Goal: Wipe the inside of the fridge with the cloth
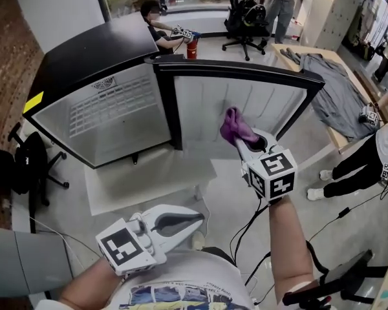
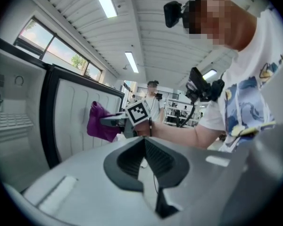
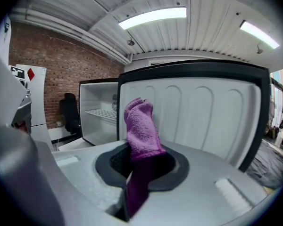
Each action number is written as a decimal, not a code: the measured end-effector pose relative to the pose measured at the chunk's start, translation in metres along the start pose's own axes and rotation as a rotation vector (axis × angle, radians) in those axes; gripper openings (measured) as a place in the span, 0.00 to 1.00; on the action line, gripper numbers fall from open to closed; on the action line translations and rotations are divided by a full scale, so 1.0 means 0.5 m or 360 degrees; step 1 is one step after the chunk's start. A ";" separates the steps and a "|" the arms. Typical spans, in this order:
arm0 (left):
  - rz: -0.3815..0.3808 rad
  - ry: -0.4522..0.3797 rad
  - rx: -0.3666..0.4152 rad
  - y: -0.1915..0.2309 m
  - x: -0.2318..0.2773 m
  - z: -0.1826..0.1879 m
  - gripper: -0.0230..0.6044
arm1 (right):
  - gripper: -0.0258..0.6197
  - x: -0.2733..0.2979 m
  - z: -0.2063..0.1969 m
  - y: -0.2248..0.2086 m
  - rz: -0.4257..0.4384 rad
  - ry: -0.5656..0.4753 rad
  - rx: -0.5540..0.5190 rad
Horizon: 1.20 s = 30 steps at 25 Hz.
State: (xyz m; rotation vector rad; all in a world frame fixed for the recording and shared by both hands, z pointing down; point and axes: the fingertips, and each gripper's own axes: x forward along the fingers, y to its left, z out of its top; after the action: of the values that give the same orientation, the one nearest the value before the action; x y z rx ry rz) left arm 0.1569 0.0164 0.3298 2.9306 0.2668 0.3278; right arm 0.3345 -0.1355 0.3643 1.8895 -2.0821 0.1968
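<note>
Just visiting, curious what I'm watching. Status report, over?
Right gripper shut on purple cloth, near the open fridge door. Left gripper shut, empty, held low. Fridge interior unobstructed.

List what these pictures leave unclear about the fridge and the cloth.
1. Dirt inside the fridge: too small in the head view; the door hides most of the interior in the right gripper view.
2. Cloth touching the door or not: they only overlap in every view.
3. Cloth's lower end: sunk inside the right tool.
</note>
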 end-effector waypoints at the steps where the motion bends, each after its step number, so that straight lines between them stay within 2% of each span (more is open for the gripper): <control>1: 0.0023 -0.0002 -0.0007 0.002 -0.008 -0.002 0.04 | 0.12 0.015 0.002 0.018 0.0036 0.0003 -0.0015; 8: 0.0176 -0.0018 -0.0037 0.023 -0.058 -0.010 0.05 | 0.12 0.124 0.002 0.106 0.0218 0.0022 -0.0071; 14: 0.0259 -0.0019 -0.0042 0.037 -0.075 -0.014 0.04 | 0.12 0.190 -0.017 0.136 0.0272 0.0064 -0.0117; 21: 0.0263 -0.0015 -0.0033 0.042 -0.061 -0.011 0.04 | 0.12 0.187 -0.033 0.097 0.0198 0.0073 -0.0119; 30: 0.0161 0.0006 -0.0021 0.036 -0.021 -0.004 0.04 | 0.12 0.130 -0.074 -0.001 -0.0008 0.0112 -0.0074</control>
State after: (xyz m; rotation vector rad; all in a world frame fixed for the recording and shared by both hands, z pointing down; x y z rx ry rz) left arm 0.1493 -0.0028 0.3333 2.9370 0.1166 0.3485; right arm 0.3358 -0.1852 0.4201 1.8338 -2.0185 0.2088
